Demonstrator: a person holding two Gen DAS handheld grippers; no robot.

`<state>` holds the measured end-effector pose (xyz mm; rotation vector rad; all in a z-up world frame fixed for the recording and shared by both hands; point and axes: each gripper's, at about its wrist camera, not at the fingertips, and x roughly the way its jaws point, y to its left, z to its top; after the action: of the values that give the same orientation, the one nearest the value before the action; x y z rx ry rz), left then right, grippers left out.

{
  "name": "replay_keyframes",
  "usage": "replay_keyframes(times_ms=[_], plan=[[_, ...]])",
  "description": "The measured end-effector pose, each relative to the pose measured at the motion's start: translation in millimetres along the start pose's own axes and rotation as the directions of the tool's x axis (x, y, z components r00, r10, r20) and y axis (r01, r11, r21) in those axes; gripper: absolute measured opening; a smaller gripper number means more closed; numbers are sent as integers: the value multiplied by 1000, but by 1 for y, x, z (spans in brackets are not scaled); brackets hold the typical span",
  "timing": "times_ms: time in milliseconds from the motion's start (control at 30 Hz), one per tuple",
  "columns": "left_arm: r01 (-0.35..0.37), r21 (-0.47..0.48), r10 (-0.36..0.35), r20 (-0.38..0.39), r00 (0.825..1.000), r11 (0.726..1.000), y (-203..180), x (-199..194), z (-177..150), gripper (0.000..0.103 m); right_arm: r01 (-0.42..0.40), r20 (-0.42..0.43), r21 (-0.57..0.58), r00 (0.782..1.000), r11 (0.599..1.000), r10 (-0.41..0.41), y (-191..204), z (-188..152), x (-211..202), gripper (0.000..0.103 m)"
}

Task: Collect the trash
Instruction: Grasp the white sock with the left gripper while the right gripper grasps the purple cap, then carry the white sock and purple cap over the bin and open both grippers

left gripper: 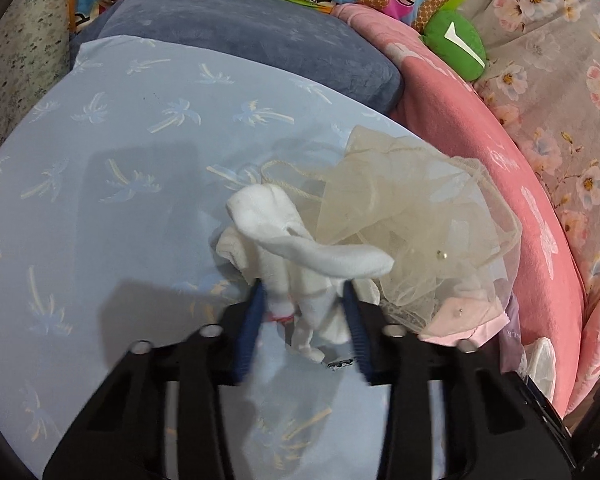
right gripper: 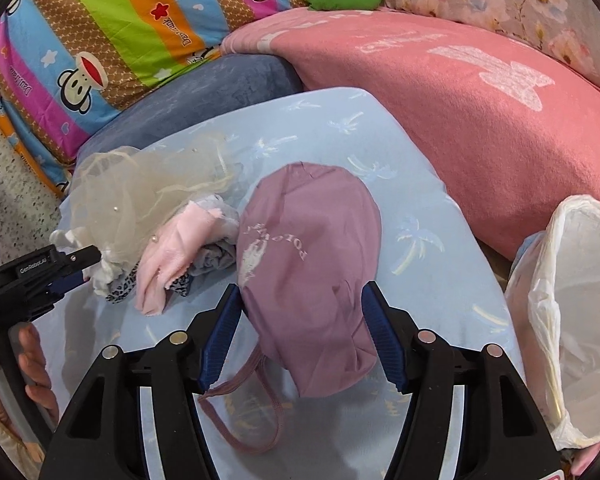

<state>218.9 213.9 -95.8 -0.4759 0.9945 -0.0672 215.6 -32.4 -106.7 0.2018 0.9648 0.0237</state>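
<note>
While L gripper (left gripper: 305,292) apparently clenched on white cloth (left gripper: 300,252), R gripper (right gripper: 302,312) released astride mauve pouch (right gripper: 312,264).

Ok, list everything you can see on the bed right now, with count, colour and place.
white cloth bundle: one, white, between the left pads
sheer cream mesh: one, cream, beside the bundle
mauve drawstring bag: one, mauve, on the light blue palm-print sheet
pale pink cloth: one, pink, left of the bag
white plastic bin liner: one, white, right edge
pink blanket: one, behind
left hand-held gripper: pads pressing the bundle
right hand-held gripper: open around the bag
</note>
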Motion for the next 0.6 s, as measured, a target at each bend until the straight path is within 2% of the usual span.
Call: replay_keyframes(times_ms=[33, 100, 167, 267, 367, 600], plan=[[6, 5, -6, -2, 1000, 1000, 0, 0, -1, 20, 1, -10, 1, 1000, 1000, -1, -1, -2, 3, 61], [11, 15, -11, 2, 1000, 1000, -2, -3, -4, 16, 2, -24, 5, 1000, 1000, -2, -1, -6, 7, 55], [21, 24, -21, 4, 1000, 1000, -3, -7, -8, 13, -7, -42, 3, 999, 1000, 8, 0, -10, 9, 32], [30, 38, -31, 9, 999, 999, -7, -14, -11, 12, -23, -44, -1, 999, 1000, 22, 2, -14, 5, 20], [39, 48, -40, 18, 999, 998, -12, -24, -15, 12, -38, -28, -7, 999, 999, 38, 5, -16, -6, 15], [67, 87, -70, 40, 997, 994, -33, -48, -26, 12, -70, 51, -16, 996, 997, 71, 8, -14, -49, 14]])
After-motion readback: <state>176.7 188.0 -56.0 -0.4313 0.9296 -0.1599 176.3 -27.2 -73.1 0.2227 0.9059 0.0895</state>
